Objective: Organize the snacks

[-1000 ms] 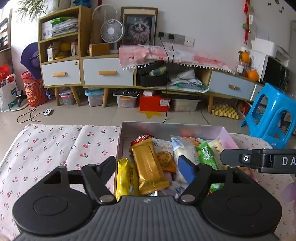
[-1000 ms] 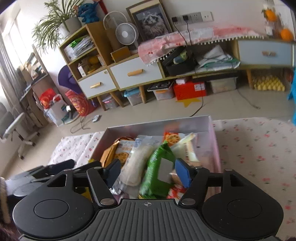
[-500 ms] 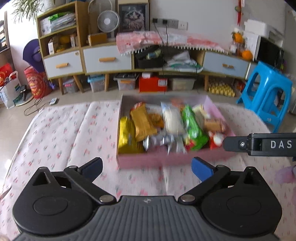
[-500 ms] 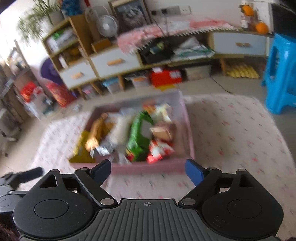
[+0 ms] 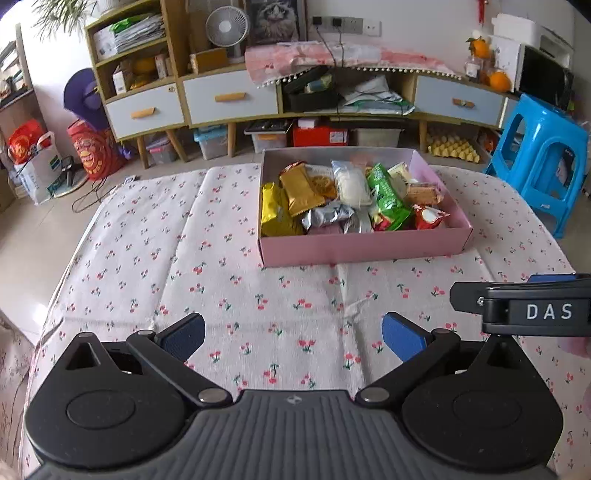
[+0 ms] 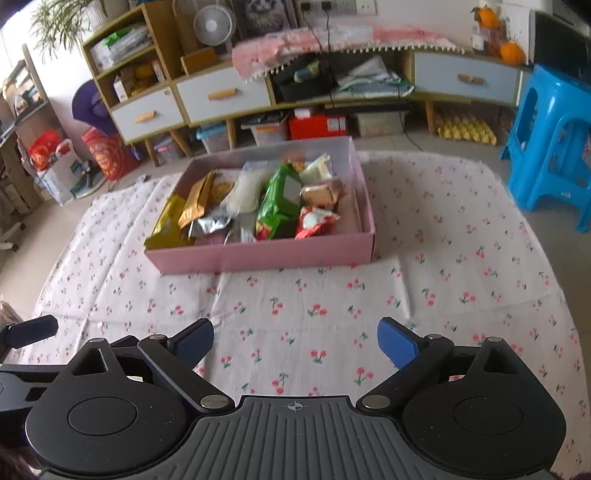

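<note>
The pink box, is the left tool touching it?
Apart. In the left wrist view the open left tool hangs short of the pink box, with a wide strip of cherry-print cloth between them.

Assorted wrapped snacks (image 5: 351, 199) lie jumbled inside an open pink box (image 5: 362, 245) on cherry-print cloth.

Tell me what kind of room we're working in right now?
Most likely a home living room. A long sideboard with drawers stands against the wall with a small fan on it, a blue plastic stool is nearby, and the pink snack box sits on a cherry-print cloth.
</note>
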`<state>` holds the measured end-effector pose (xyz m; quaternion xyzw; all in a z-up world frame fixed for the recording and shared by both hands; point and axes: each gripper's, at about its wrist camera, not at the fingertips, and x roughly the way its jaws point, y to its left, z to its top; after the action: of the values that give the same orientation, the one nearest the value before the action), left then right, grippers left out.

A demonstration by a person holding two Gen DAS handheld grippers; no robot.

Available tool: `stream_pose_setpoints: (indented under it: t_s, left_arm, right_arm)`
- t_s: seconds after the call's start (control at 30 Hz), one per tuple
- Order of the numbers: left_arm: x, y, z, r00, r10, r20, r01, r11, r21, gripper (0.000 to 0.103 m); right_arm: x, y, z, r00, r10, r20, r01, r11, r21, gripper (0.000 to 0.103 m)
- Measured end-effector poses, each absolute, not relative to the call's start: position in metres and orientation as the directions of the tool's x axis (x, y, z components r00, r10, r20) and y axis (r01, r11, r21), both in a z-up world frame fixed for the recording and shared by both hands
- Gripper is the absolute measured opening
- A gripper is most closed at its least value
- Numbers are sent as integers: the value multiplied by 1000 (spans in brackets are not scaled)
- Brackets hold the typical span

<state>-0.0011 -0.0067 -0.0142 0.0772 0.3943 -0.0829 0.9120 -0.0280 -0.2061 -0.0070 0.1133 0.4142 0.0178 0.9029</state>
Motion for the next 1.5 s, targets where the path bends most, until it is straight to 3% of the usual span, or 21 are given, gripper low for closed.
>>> stream_pose_setpoints:
  t_s: [0.87, 1.5]
  left_arm:
    - [1, 11, -35, 624, 28, -781, 104, 988, 118, 103]
    - [1, 6, -37, 608, 6, -794, 134, 985, 109, 103]
  right_arm:
    - [-32, -206, -20, 626, 58, -778, 49, 992, 113, 97]
    - [-35, -206, -21, 630, 60, -775, 46, 992, 114, 97]
